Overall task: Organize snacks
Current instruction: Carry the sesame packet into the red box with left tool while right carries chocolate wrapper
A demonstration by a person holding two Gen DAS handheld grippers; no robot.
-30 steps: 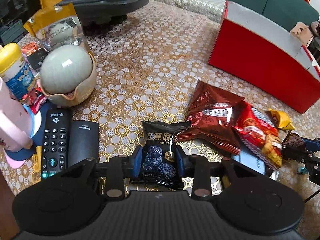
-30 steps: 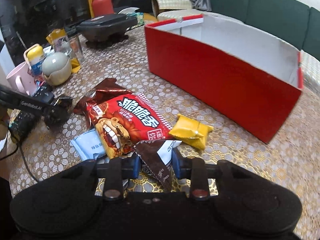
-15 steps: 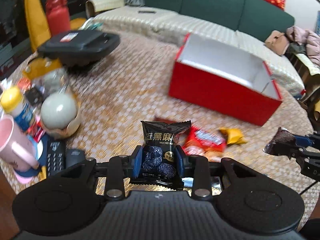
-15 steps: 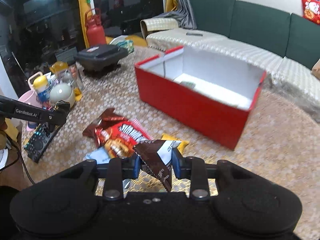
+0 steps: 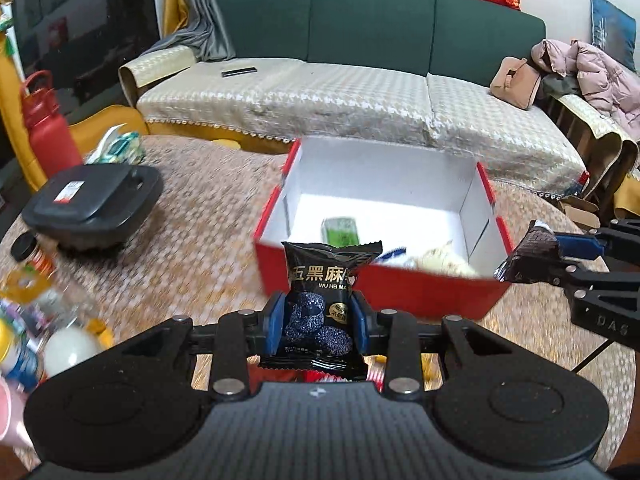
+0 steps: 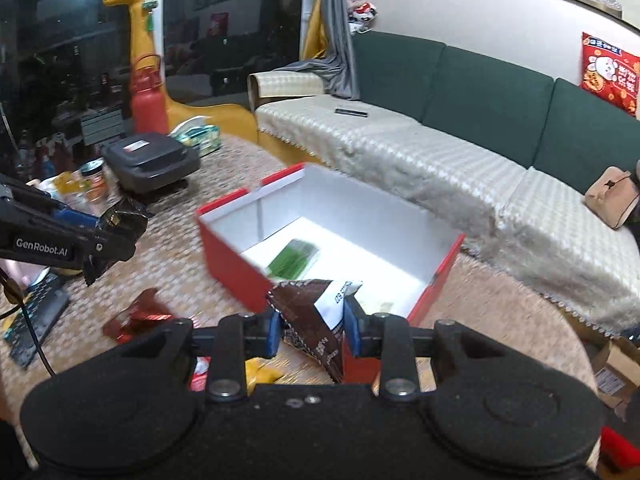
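My left gripper point(image 5: 316, 326) is shut on a black snack packet point(image 5: 322, 300) with white lettering, held up in front of the red box point(image 5: 400, 294). My right gripper point(image 6: 310, 326) is shut on a dark brown packet point(image 6: 310, 320) with a white label, just short of the red box point(image 6: 228, 258). The box is open on top and white inside; a green packet point(image 5: 340, 230) and some pale wrappers lie on its floor. Each gripper shows in the other's view: the right gripper point(image 5: 536, 254) at the right edge, the left gripper point(image 6: 108, 226) at the left.
A red snack bag point(image 6: 138, 318) and a yellow packet point(image 6: 260, 374) lie on the patterned round table point(image 5: 192, 256). A black appliance point(image 5: 94, 202), jars, a remote point(image 6: 34, 326) and a red bottle point(image 5: 48, 136) crowd the left. A green sofa point(image 5: 360, 80) runs behind the table.
Both grippers have risen off the table with their packets and swung toward the red box, whose inside now shows. The loose snacks have dropped low in both views.
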